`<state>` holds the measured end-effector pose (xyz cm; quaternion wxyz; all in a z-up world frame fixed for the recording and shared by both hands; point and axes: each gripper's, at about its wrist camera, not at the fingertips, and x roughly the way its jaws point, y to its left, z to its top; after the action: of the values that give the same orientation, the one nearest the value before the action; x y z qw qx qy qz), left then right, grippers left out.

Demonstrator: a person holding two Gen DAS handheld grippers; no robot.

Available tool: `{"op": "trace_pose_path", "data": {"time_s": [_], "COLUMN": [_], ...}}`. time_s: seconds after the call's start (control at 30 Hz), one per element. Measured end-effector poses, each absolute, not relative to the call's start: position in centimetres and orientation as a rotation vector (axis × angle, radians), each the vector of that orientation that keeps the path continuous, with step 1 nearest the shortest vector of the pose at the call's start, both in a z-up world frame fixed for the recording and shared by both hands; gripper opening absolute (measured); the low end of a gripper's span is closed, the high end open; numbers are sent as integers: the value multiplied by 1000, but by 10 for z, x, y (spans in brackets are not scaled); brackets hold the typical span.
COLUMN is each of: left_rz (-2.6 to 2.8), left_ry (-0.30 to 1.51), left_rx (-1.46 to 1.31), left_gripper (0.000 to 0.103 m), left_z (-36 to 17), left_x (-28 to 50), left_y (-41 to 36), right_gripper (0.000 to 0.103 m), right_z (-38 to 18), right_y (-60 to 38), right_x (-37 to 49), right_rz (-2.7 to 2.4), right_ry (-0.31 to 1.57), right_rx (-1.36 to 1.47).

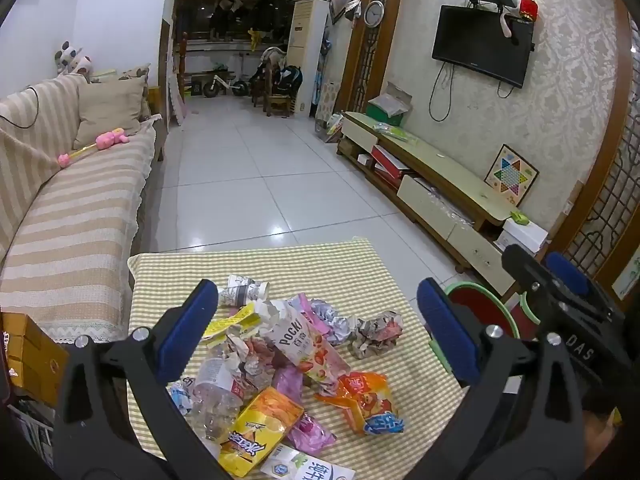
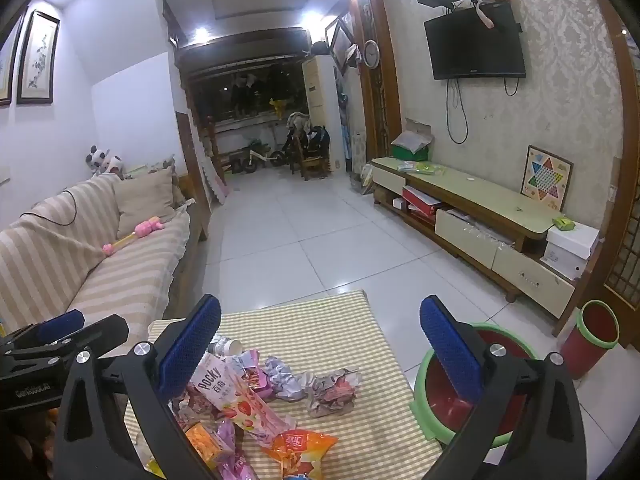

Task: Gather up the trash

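Note:
A pile of trash lies on a table with a yellow checked cloth (image 1: 320, 264). In it are a Pocky packet (image 1: 308, 348), an orange snack bag (image 1: 364, 400), a yellow chip bag (image 1: 256, 428), a crushed clear bottle (image 1: 216, 388), a paper cup (image 1: 244, 290) and crumpled paper (image 1: 376, 332). My left gripper (image 1: 318, 332) hovers open over the pile, holding nothing. My right gripper (image 2: 320, 352) is open too, above the Pocky packet (image 2: 228, 388) and crumpled paper (image 2: 332, 392). A red bin with a green rim (image 2: 460, 400) stands on the floor right of the table.
A striped sofa (image 1: 68, 216) runs along the left, close to the table. A low TV cabinet (image 2: 480, 208) lines the right wall. A second red bin (image 2: 592, 336) stands near it. White tiled floor (image 2: 312, 248) stretches beyond the table. Cardboard boxes (image 1: 32, 356) sit at the left.

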<state>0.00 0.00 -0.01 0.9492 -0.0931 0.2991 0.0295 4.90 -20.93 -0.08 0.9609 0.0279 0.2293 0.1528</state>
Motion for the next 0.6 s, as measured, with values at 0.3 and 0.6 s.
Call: {"op": "trace_pose_path", "data": {"time_s": [0.3,0.6], "left_rz": [57,56], "left_ry": [609,612], "left_rx": [-185,-189], "left_gripper": [98,98], "left_z": [-2,0], "left_x": [0,3], "left_y": [-2,-5], "right_gripper": [96,96], "right_z": [0,1], "right_y": [-209,-210], "right_x": [50,51], "right_rz": [306,300], "right_ry": [469,472], "right_rx": [59,62]}}
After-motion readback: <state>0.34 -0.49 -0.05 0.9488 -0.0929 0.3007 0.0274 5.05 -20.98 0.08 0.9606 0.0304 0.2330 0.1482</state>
